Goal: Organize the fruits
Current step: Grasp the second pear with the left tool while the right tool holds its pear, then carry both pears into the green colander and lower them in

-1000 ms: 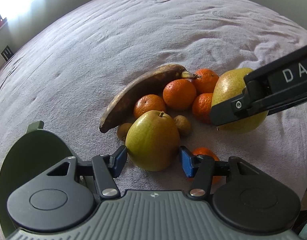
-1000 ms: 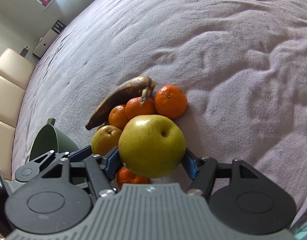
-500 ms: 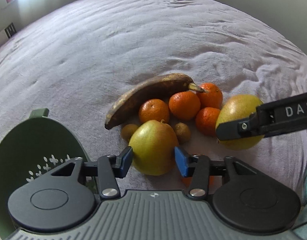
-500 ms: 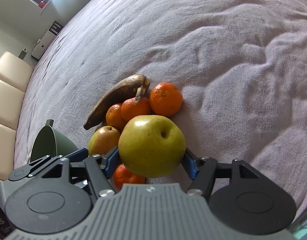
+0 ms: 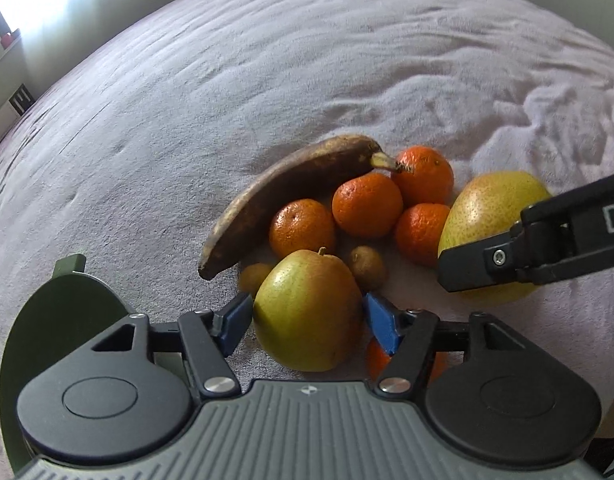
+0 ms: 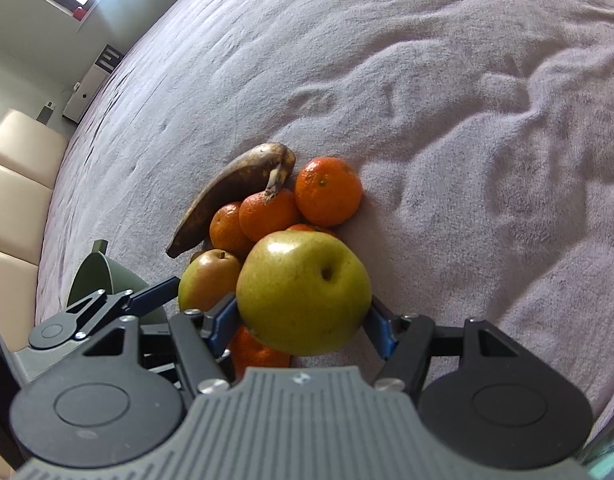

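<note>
A small green-red pear [image 5: 307,312] rests on the grey-lilac cloth [image 5: 187,100] between the blue pads of my left gripper [image 5: 307,322]. Its jaws are opening and the pads stand just off the pear's sides. My right gripper [image 6: 303,326] is shut on a bigger yellow-green pear [image 6: 303,292], which the left wrist view shows at the right [image 5: 495,216] beside the pile. Beyond both pears lie a brown banana [image 5: 291,188], several mandarins [image 5: 367,204] and two small kiwis [image 5: 367,266].
A dark green colander [image 5: 67,320] stands at the near left, close to my left gripper's side. One more mandarin [image 5: 377,360] lies under the left gripper's right finger. Wrinkled cloth spreads beyond the fruit. Beige cushions [image 6: 15,184] sit past the left edge.
The left jaws first narrowed onto the small pear, then spread wider again, and the pear stayed on the cloth. The right gripper kept its hold on the big pear without moving.
</note>
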`<state>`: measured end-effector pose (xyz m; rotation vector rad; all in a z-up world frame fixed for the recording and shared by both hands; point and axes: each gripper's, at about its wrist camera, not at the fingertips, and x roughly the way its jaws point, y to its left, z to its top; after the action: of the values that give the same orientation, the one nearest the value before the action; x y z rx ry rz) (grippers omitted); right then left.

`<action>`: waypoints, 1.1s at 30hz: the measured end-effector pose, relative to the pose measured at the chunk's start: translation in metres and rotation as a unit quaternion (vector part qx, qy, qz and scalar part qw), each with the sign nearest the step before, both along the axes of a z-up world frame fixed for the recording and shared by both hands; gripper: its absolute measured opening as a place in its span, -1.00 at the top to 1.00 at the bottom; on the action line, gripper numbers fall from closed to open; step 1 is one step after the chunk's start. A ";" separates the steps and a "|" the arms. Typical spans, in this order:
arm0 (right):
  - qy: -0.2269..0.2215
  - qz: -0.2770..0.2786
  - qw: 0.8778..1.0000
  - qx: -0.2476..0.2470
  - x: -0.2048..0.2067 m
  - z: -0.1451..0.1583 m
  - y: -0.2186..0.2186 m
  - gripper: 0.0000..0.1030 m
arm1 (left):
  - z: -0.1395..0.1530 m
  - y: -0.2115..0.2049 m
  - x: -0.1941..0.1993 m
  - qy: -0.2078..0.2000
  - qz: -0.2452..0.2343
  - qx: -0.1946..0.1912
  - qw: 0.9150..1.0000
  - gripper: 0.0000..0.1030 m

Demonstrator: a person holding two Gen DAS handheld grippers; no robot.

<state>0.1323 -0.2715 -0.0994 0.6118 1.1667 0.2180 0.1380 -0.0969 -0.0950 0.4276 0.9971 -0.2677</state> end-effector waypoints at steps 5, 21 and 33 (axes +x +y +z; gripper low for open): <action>0.004 0.001 1.000 0.005 -0.001 -0.002 -0.002 -0.23 | -0.003 0.000 0.002 0.003 0.007 0.002 1.000 -0.51; 0.000 -0.002 1.000 0.023 -0.008 0.006 -0.001 -0.22 | 0.017 0.014 -0.009 -0.027 0.044 -0.043 0.998 -0.42; -0.058 -0.004 0.998 0.031 -0.017 0.039 -0.002 -0.22 | 0.083 0.036 -0.038 -0.084 0.082 -0.099 0.988 -0.42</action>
<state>0.1157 -0.2739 -0.0603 0.6500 1.0480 0.2817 0.1002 -0.0611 -0.0124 0.1829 0.8256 -0.1766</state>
